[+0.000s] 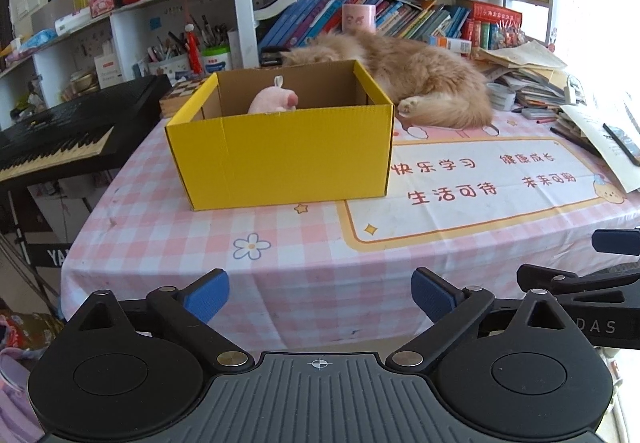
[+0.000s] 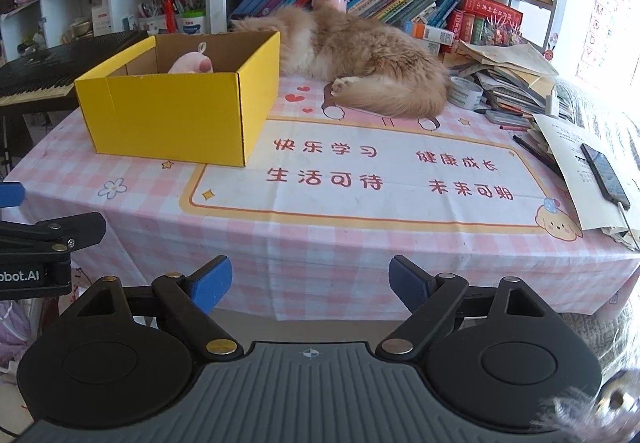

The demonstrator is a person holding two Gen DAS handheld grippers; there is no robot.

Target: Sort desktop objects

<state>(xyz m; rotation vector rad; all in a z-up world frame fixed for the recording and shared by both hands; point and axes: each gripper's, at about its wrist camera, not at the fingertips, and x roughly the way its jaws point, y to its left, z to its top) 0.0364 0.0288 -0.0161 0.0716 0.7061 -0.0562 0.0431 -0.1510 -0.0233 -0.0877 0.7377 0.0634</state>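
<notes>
Two hand-held grippers hang side by side off the near edge of a counter (image 2: 320, 243) spread with a pink checked cloth, both tilted down toward it. The yellow box (image 1: 280, 155), open at the top, stands on the far left part of the counter with its long side turned toward the cameras; a pink plush toy (image 1: 276, 101) already lies inside, only its top showing above the rim. The box sits almost straight ahead of the left gripper (image 1: 320, 297) and well off to the far left of the right gripper (image 2: 310, 283), so the left hand looks the nearer of the two to it. Loose things still out on the counter, a phone (image 2: 606, 175) on papers and some pens at the far right, lie on the right gripper's side, though whether they belong to the sorting cannot be told from here. A ginger cat (image 2: 360, 59) sleeps behind the box. Both sets of jaws stand wide apart, with nothing between them and touching nothing.
</notes>
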